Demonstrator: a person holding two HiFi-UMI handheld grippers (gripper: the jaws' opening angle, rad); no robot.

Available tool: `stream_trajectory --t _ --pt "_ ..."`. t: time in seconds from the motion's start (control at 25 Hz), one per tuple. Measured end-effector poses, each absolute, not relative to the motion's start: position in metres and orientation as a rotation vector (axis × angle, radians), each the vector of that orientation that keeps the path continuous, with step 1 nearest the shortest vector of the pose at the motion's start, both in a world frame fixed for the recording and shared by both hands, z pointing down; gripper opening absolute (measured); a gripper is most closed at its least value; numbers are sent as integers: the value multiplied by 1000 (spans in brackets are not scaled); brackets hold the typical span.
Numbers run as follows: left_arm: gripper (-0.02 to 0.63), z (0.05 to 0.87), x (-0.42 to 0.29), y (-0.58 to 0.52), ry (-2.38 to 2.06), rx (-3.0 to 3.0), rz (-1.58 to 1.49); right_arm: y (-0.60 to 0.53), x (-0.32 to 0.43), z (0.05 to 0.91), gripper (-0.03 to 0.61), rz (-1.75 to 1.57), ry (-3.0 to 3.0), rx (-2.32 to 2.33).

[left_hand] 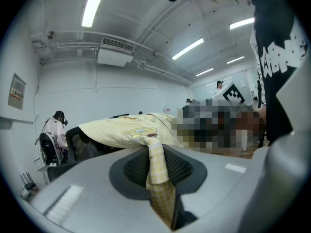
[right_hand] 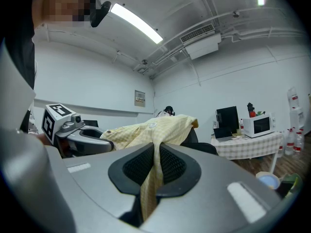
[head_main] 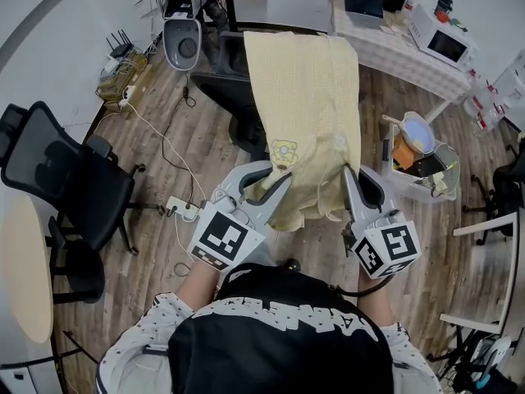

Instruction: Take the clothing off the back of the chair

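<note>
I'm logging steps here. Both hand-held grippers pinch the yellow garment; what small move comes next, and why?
Probably lift both together and draw back: the left hand-held gripper and right hand-held gripper each clamp the yellow garment, which drapes over the chair back.
</note>
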State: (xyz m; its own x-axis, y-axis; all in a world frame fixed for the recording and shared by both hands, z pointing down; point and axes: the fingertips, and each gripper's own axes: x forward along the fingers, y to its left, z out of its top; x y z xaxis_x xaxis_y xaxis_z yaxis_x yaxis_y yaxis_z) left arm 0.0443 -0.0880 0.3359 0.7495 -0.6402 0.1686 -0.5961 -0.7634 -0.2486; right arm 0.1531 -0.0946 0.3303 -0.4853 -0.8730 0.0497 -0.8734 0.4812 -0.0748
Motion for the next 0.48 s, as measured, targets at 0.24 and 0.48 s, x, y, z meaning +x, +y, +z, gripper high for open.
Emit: stream_trajectory --t 0.24,0.48 --pt "66 338 43 -83 990 -2768 -365 -89 150 331 41 140 -2695 1577" --pt "66 339 45 -77 988 -2771 -363 -83 152 331 41 137 -2694 1577"
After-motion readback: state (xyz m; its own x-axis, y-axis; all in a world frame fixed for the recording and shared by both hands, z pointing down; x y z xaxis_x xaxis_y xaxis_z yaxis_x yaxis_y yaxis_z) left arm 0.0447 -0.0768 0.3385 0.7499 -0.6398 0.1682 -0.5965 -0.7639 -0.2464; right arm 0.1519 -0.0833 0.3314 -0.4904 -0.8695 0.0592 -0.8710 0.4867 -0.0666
